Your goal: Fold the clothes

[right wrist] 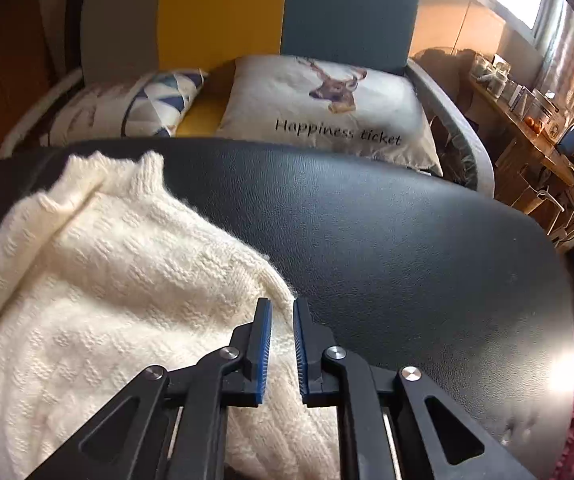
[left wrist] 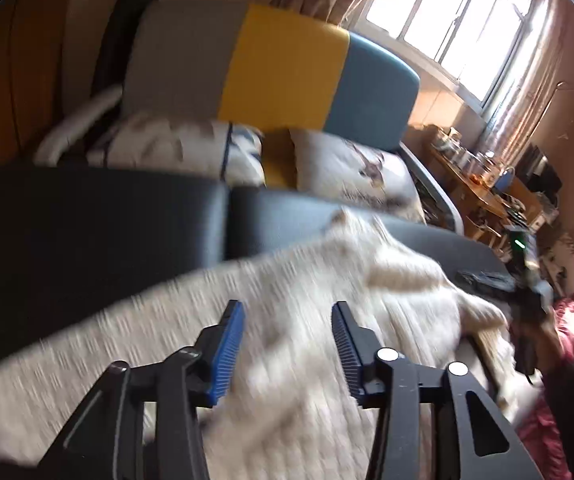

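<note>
A cream knitted sweater (right wrist: 99,280) is spread on a black padded counter (right wrist: 407,248), its ribbed collar turned toward the far edge, where two cushions and a sofa back are seen. In the right wrist view, the sweater's right-hand edge is met just at the right tool (right wrist: 283,344): the blue pads are nearly together, with a fold of knit between them. Whether the fold is truly clamped cannot be told, since a narrow gap is left. This tool is held low, close to the counter, and pointed away from the person.

In the left wrist view, heavily blurred, the left tool (left wrist: 287,348) is held over the body of the sweater (left wrist: 307,300), its pads well apart and nothing between them. The garment's long axis is judged to run across this tool, from lower left toward the right tool. The right-hand edge is thus judged to be the part carried over in the coming fold.
</note>
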`<state>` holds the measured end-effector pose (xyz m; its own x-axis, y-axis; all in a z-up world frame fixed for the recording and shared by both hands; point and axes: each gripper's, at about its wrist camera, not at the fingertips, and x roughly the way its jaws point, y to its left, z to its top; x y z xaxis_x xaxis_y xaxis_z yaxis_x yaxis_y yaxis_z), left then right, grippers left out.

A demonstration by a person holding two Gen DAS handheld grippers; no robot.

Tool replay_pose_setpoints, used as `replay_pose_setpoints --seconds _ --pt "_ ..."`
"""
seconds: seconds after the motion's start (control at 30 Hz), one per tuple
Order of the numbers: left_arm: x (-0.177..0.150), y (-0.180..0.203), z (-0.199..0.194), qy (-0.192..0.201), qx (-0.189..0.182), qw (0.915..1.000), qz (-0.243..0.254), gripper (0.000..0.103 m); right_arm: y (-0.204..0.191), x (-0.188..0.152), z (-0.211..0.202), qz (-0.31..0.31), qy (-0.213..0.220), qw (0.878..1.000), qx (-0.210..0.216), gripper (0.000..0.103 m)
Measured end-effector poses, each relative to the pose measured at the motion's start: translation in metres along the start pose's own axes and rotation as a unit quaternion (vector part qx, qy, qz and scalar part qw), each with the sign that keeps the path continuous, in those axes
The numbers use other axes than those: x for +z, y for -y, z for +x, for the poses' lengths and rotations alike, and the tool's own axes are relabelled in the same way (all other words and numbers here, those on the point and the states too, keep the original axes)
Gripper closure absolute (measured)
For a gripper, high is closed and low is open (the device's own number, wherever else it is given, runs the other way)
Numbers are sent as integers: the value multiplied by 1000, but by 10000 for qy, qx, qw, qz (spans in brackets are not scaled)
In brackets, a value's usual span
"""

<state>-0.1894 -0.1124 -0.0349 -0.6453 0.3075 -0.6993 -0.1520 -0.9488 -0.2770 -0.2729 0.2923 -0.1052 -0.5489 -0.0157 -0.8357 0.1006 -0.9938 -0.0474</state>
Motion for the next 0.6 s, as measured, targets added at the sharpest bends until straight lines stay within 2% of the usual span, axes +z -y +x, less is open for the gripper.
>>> replay_pose_setpoints --seconds 0.07,0.13,0.17,0.27,0.33,0.47,0.53,0.6 --pt "23 6 14 76 133 9994 321 51 -4 -2 -19 -31 262 9986 449 77" --pt "39 27 38 13 108 9956 931 51 -7 -4 -39 -62 524 9946 896 76" --pt "46 37 51 -18 95 9923 1235 51 -14 -4 -41 -181 481 9928 1077 76" --pt "56 72 93 -291 23 9744 2230 50 -38 -3 -30 -544 116 9882 1426 76" --pt "54 88 115 -529 -94 9608 2718 51 -52 -1 -19 -670 -84 9848 1602 76" --pt "52 102 150 -977 -229 9410 3233 50 -63 5 4 -739 -266 9799 1832 76" --pt "50 101 165 -1304 -451 9332 3318 50 -66 10 15 -787 -320 9785 1882 76" --pt "49 96 177 -1484 -461 9316 3286 50 -68 12 23 -804 -345 9788 1854 76"
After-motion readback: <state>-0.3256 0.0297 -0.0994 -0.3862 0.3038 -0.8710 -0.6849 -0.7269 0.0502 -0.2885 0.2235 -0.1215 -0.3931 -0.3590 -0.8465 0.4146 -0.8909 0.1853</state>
